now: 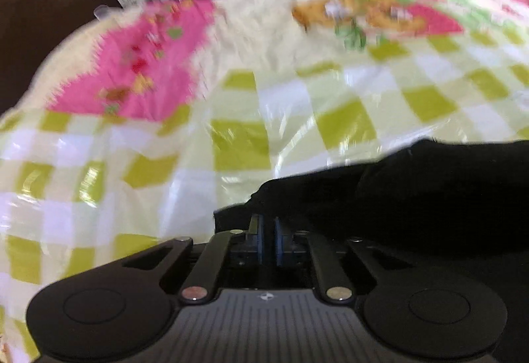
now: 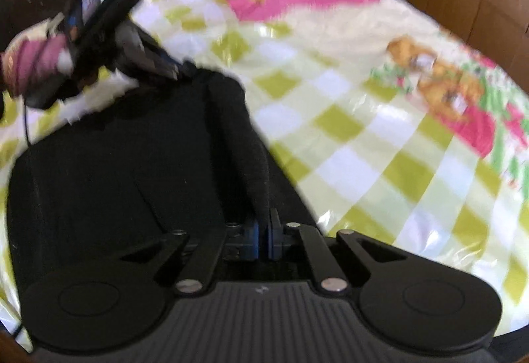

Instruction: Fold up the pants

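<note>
Both views blurred; fine detail of the cloth is unreliable.

Black pants (image 2: 132,171) lie on the checked green-and-white covering of the surface (image 2: 363,138), toward its near left part in the right wrist view. The dark mass spreads left and far from the right hand-held gripper (image 2: 263,239), with a raised ridge or fold of fabric running from just ahead of its fingers toward the far side, slightly left. I judge this ridge to be the garment's long axis, or close to it.

Right hand-held gripper: blue pads drawn near together, black fabric rising from between them. Appears clamped on an edge of the pants, near end.

Left hand-held gripper (image 1: 267,235): pads likewise narrow, a tongue of black cloth reaching into the fingers from the right. Appears to pinch the pants at another corner. In its own view the garment (image 1: 413,197) lies to the right and near; bare checked covering fills the left and far field.

In the right wrist view the left hand-held gripper (image 2: 172,70) sits at the far end of the garment, carried by a hand in a pink sleeve (image 2: 29,68). So each one holds one end of the same fabric, one near, one far, the long axis strung between them.

Judgement: the fold turns on bringing one held end along that axis onto the other. Neither is clearly the nearer to the free cloth; both are already on it. Risk: uneven lift, so the ridge bunches rather than lies flat.
</note>
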### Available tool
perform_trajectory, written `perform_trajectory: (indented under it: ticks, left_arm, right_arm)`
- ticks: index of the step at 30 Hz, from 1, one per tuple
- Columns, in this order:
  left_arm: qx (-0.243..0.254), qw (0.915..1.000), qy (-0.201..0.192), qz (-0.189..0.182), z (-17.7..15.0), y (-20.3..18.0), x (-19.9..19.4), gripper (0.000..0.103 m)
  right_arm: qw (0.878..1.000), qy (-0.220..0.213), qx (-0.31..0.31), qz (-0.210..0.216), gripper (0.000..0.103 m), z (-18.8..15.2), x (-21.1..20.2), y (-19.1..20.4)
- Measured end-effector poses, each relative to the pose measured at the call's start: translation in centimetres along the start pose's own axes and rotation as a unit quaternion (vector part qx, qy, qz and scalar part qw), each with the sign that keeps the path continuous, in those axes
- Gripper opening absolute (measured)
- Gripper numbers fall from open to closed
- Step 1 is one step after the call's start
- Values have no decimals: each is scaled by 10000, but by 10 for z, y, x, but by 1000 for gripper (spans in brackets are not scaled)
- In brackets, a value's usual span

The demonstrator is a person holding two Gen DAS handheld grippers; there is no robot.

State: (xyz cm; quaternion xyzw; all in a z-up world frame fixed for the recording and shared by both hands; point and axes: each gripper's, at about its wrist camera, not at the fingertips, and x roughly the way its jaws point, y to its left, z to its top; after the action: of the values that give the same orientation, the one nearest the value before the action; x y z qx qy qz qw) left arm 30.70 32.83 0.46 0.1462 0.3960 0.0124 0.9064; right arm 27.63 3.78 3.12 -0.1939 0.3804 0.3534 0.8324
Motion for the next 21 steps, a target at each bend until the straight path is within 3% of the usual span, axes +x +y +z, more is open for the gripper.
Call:
perform_trajectory:
  ticks: [3, 5, 8, 11, 13, 15, 16, 19, 21]
  left_arm:
    - [-572, 9958, -688, -174, -18, 21, -57, 17]
    - [-931, 9900, -1019, -282, -49, 33, -100, 17]
    - [-1284, 9837, -1163, -475, -103, 38, -146, 17]
    - [-1431, 9842, -889, -551, -151, 30, -164, 17]
    - [-1368, 9865, -670, -602, -164, 23, -161, 17]
    - [-1273, 9875, -586, -722, -163, 15, -155, 18]
    - [-1236, 9864, -622, -886, -160, 13, -154, 18]
    - [-1127, 9833, -836, -1161, -146, 2, -151, 25]
    - [-1135, 9806, -889, -1328, -142, -4, -144, 25]
  right_arm:
    - [9989, -458, -88, 76, 4, 2, -45, 12]
    - [9972, -687, -240, 169, 4, -8, -78, 27]
    - [9940, -776, -741, 199, 4, -42, -113, 65]
    - [9891, -474, -1293, 518, 4, -87, -116, 110]
    - [9852, 177, -1539, 736, 5, -111, -91, 136]
    - [9816, 518, -1714, 667, 8, -126, -68, 149]
    - [9787, 726, -1825, 603, 8, -125, -58, 151]
    - [9873, 557, -1320, 689, 19, -94, -67, 135]
    - [9927, 159, -873, 816, 39, -62, -77, 116]
